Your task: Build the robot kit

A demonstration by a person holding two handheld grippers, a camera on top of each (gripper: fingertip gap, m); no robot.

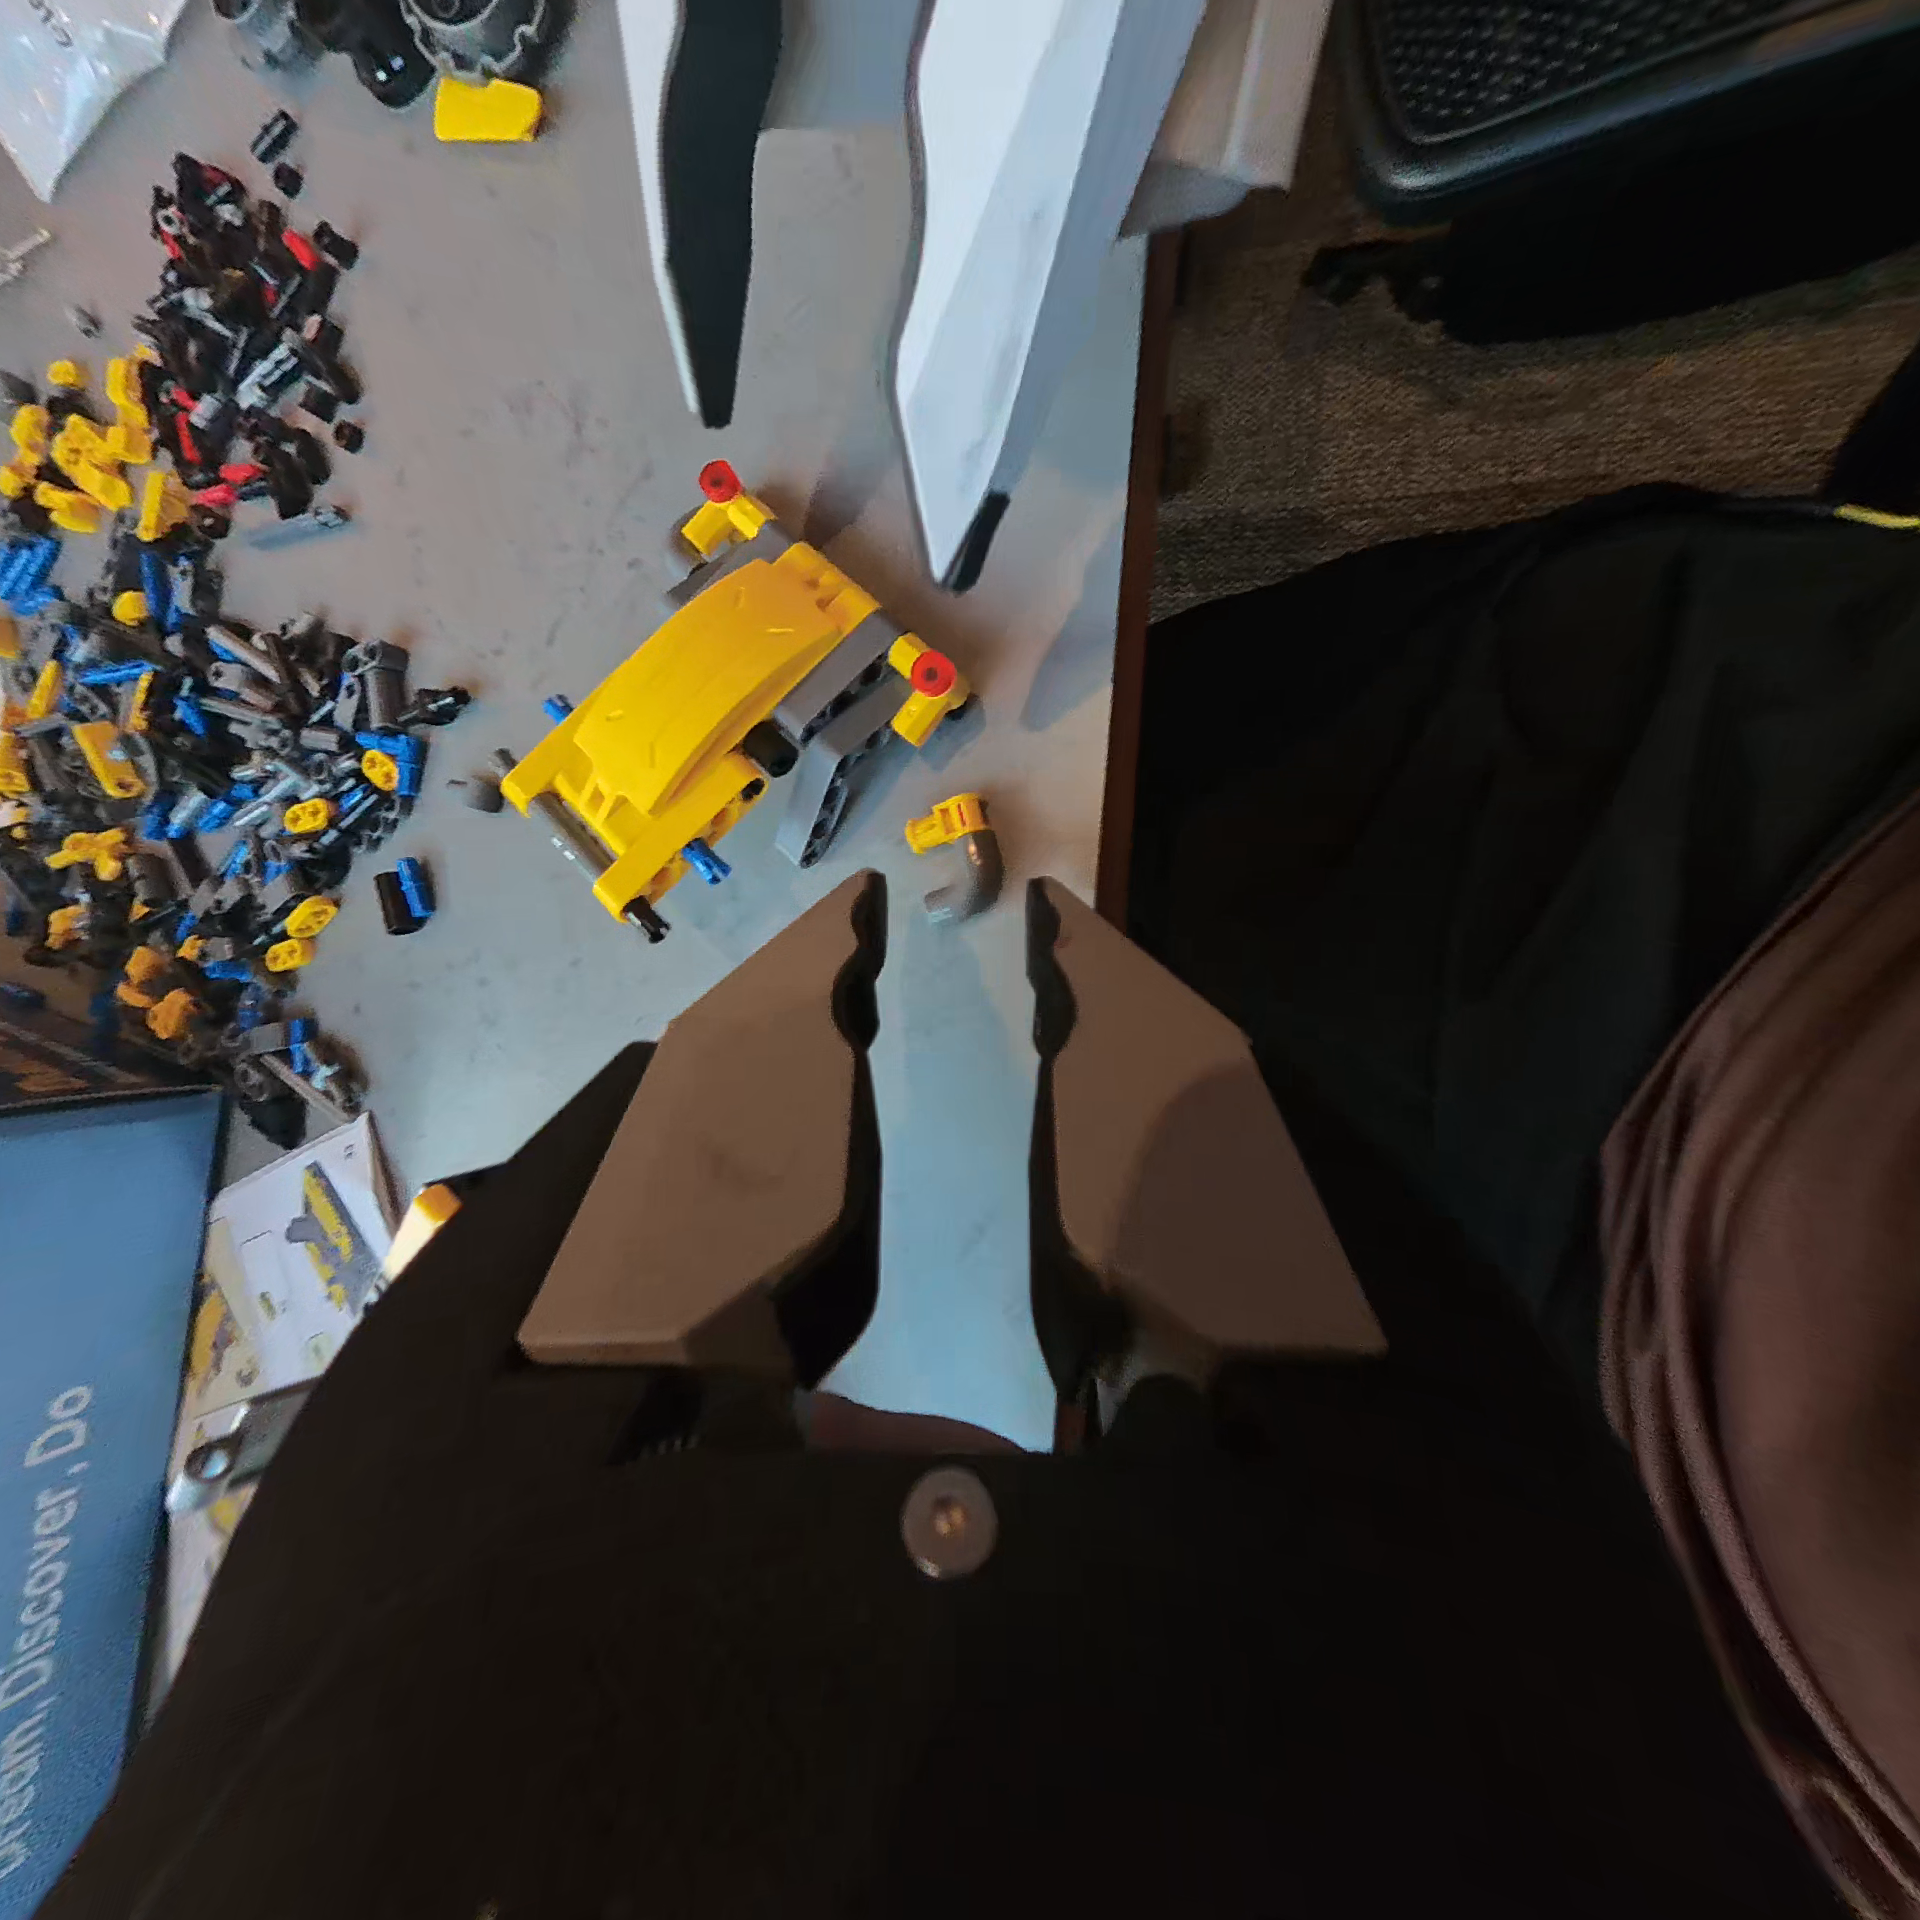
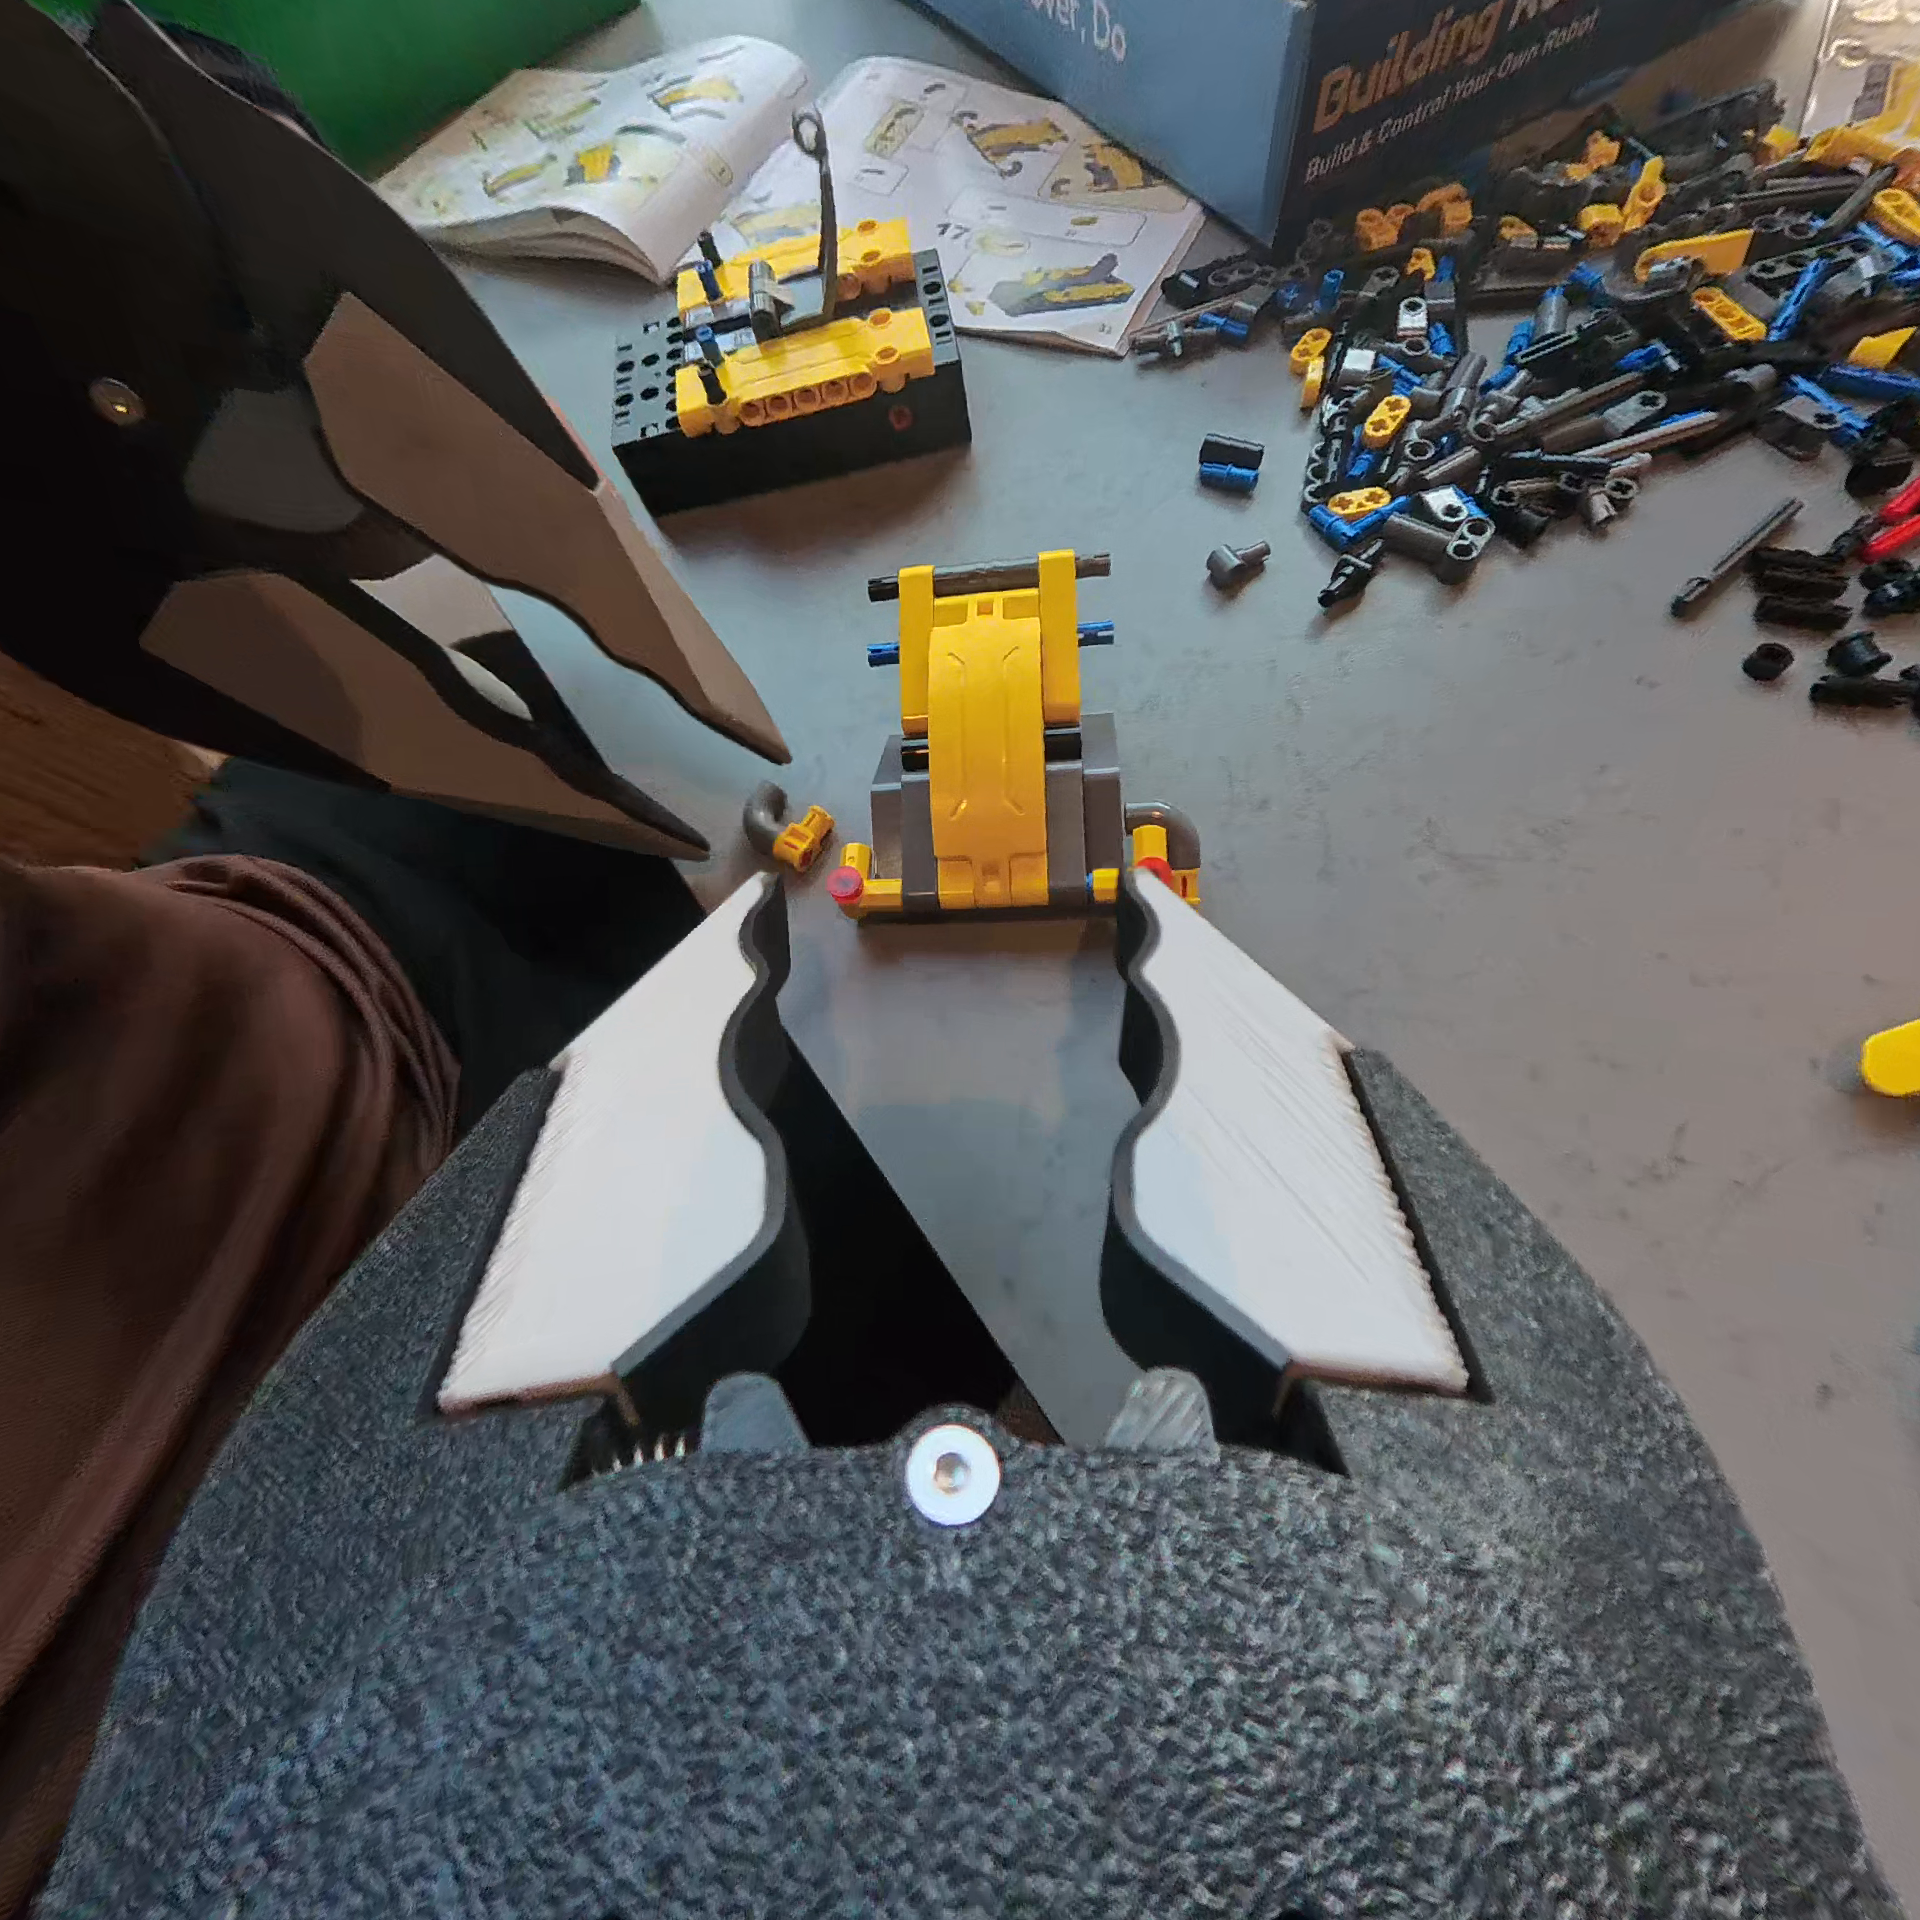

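Observation:
A yellow and grey brick-built assembly [image 1: 727,707] with red studs lies on the grey table; it also shows in the right wrist view [image 2: 987,769]. A small loose piece, a grey elbow with a yellow connector [image 1: 961,857], lies beside it near the table edge, and shows in the right wrist view [image 2: 787,826]. My left gripper [image 1: 956,899] is open and empty, its tips just short of that small piece. My right gripper [image 2: 951,888] is open and empty, its tips at the near end of the assembly. The left gripper [image 2: 743,795] shows in the right wrist view; the right gripper [image 1: 842,499] shows in the left wrist view.
A heap of loose black, blue and yellow parts [image 1: 166,675] lies on the table, also in the right wrist view [image 2: 1621,343]. A black block with yellow beams [image 2: 800,384], an open instruction booklet [image 2: 831,156] and a blue box [image 2: 1351,94] stand behind. The table edge [image 1: 1127,623] runs close by. My hands' fingertips stand some 7 cm from each other.

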